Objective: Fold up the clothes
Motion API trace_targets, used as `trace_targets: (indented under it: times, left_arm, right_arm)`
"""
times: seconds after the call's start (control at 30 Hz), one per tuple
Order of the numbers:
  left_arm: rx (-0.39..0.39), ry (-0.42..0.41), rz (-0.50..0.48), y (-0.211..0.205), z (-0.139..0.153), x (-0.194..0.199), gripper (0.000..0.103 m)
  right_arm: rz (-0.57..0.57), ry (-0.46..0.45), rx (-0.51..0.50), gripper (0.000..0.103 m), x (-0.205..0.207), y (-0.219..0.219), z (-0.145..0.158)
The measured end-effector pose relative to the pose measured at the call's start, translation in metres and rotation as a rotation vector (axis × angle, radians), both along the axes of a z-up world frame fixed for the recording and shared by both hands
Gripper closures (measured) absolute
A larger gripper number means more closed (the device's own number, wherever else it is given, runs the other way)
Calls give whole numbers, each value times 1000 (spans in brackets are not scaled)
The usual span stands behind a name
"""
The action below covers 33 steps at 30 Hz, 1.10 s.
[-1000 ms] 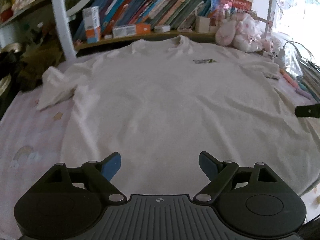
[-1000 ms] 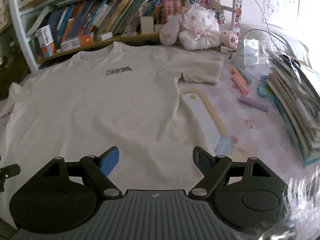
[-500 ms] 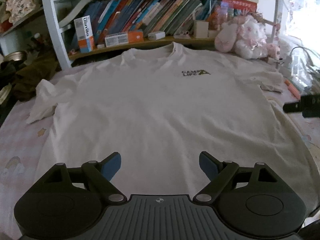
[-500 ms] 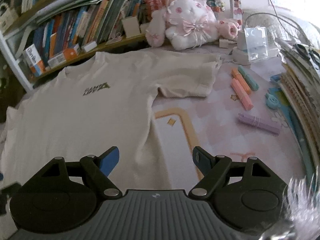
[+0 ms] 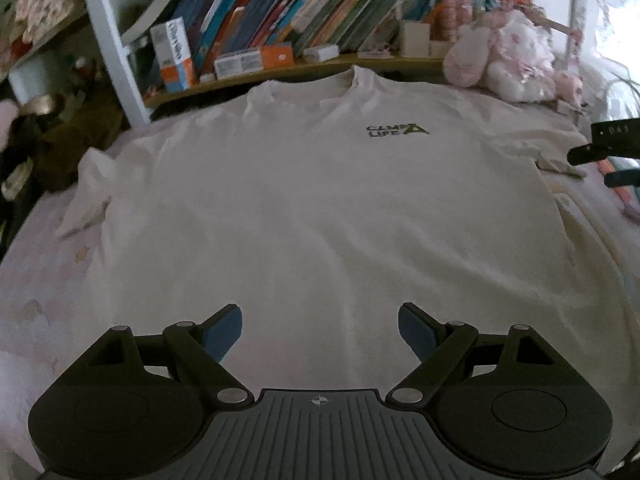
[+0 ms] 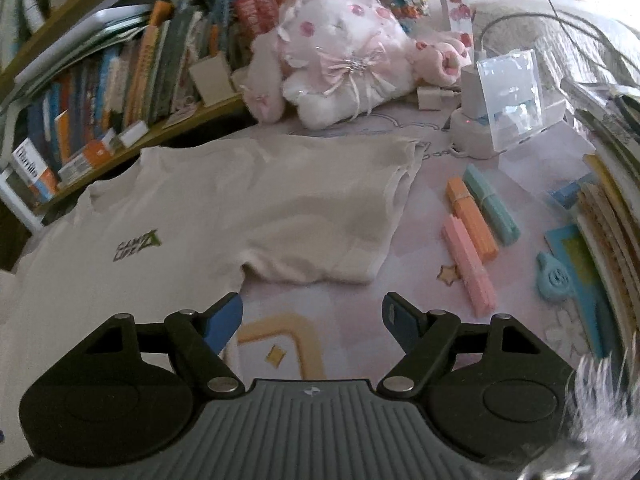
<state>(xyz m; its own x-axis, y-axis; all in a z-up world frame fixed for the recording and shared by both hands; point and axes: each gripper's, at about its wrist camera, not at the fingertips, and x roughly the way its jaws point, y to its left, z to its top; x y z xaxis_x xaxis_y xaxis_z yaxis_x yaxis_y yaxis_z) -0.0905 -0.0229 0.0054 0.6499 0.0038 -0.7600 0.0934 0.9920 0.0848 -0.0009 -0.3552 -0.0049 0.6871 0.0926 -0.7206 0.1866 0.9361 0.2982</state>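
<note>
Partly cropped T-shirt (image 6: 132, 248) hem

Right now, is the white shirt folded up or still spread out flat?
Spread out. The white shirt lies front-up on the bed, logo showing, and its right sleeve sticks out sideways, unfolded.

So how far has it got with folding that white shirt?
Barely started. Done: the white T-shirt lies spread flat, front up, on the pink sheet, with no fold in it. In hand: nothing; the left gripper hovers over the hem and the right gripper sits near the sleeve, both with jaws open. Left: grasping the shirt and making every fold.
</note>
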Motion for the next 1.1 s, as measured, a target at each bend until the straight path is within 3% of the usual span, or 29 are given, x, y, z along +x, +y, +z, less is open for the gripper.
trace_targets:
  times: [0.33,0.67,0.77,0.87,0.93,1.1]
  left_arm:
    - [-57,22,22,3,-11,5,15]
    - [-37,46,-57,0,-17,14,15]
    - [-36,48,-62,3,-17,16,15]
    - [-43,50,-58,9,-18,18,15]
    - [-47,49,-54,14,-18,18,15]
    - [-59,41,-31,27,-18,19,15]
  right_arm:
    - [-83,5,-3,40,28,-23,-5]
    - [-185,4,75,57,59,-51,-15]
    - [-211,2,117,66,68,-58,-19]
    - [-224,10,128,90,74,-56,-20]
    - [-204,-2,98,97,78,-49,-14]
    - [-70,-97,-59,98,89,0,18]
